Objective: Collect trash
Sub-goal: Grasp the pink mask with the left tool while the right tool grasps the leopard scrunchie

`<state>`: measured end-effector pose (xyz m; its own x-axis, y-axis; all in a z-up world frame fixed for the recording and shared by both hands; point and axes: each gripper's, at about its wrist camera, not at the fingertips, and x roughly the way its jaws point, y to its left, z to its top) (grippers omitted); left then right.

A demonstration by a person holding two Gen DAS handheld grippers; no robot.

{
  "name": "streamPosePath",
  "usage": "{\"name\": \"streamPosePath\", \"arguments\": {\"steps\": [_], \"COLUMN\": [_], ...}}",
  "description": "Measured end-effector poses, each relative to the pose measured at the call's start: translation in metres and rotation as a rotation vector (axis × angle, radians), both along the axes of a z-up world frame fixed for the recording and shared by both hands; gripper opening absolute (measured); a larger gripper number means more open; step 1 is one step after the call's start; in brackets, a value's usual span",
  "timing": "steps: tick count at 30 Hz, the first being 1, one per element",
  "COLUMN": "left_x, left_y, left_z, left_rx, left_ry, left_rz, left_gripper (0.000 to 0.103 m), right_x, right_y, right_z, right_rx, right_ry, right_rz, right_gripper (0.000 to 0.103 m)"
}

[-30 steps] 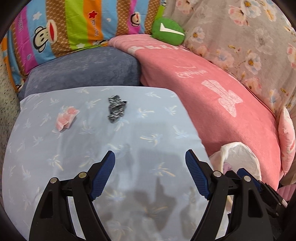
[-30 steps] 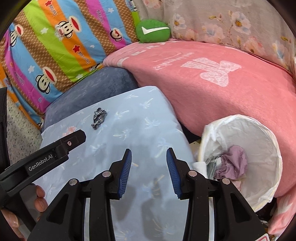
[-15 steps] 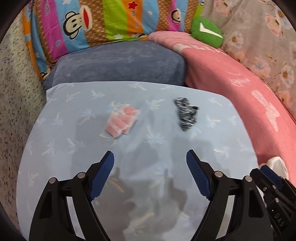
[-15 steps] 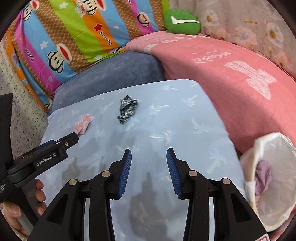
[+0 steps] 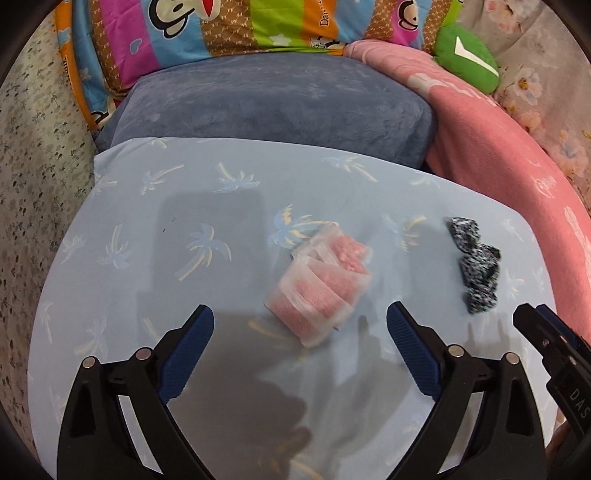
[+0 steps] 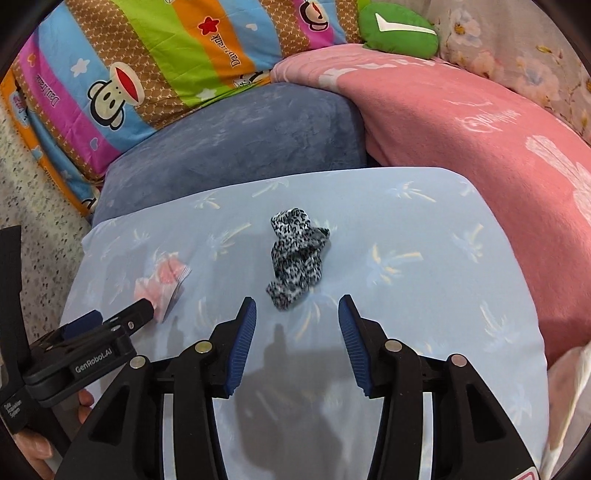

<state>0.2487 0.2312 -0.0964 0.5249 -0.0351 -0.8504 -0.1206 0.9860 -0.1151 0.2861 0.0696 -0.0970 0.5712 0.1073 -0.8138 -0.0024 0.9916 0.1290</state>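
Note:
A crumpled pink-and-white wrapper (image 5: 320, 284) lies on the light blue palm-print cushion (image 5: 184, 229), just beyond my left gripper (image 5: 300, 325). Its jaws are opening wide, and nothing is between them. To the right lies a black-and-white leopard-print scrap (image 5: 474, 269). In the right wrist view that scrap (image 6: 295, 256) sits just ahead of my right gripper (image 6: 297, 315), whose jaws are opening with nothing between them. The left gripper (image 6: 122, 321) shows there at the lower left, beside the pink wrapper (image 6: 162, 282).
A dark blue cushion (image 5: 277, 103) lies behind the light blue one, a striped monkey-print pillow (image 6: 147, 66) behind that. A pink blanket (image 6: 480, 140) covers the right side, with a green plush (image 6: 397, 31) at the top. A white bin liner edge (image 6: 569, 391) shows at the right.
Both grippers have swung left and dropped closer to the cushion. The pink wrapper now lies near the left jaws, the leopard scrap near the right jaws. Both pairs of jaws have widened. The bin has slid almost out of view.

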Motion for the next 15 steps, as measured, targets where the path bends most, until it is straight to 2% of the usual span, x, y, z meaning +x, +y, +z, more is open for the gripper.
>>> {"name": "streamPosePath", "arguments": {"steps": [5,7,11,12,15], "left_x": [0.013,0.016,0.020,0.020,0.019], "left_y": [0.003,0.003,0.002,0.000,-0.003], "left_z": [-0.008,-0.013,-0.017,-0.016,-0.015], "left_rx": [-0.028,-0.041,-0.080,-0.078,-0.094], "left_ry": [0.004,0.014,0.026,0.022,0.020], "left_rz": [0.007,-0.003,-0.020,-0.029,-0.060], "left_gripper": [0.089,0.077,0.063,0.054,0.033], "right_x": [0.025,0.033,0.046,0.049,0.048], "right_y": [0.002,0.003,0.003,0.003,0.006], "right_z": [-0.020,-0.026,-0.037,-0.040,-0.041], "right_rx": [-0.006,-0.008,-0.015,-0.023,-0.058], "right_ry": [0.031,0.039,0.053,0.060,0.052], "right_rz": [-0.006,-0.012,-0.024,-0.024,-0.009], "right_gripper": [0.046,0.046,0.046,0.045,0.027]}}
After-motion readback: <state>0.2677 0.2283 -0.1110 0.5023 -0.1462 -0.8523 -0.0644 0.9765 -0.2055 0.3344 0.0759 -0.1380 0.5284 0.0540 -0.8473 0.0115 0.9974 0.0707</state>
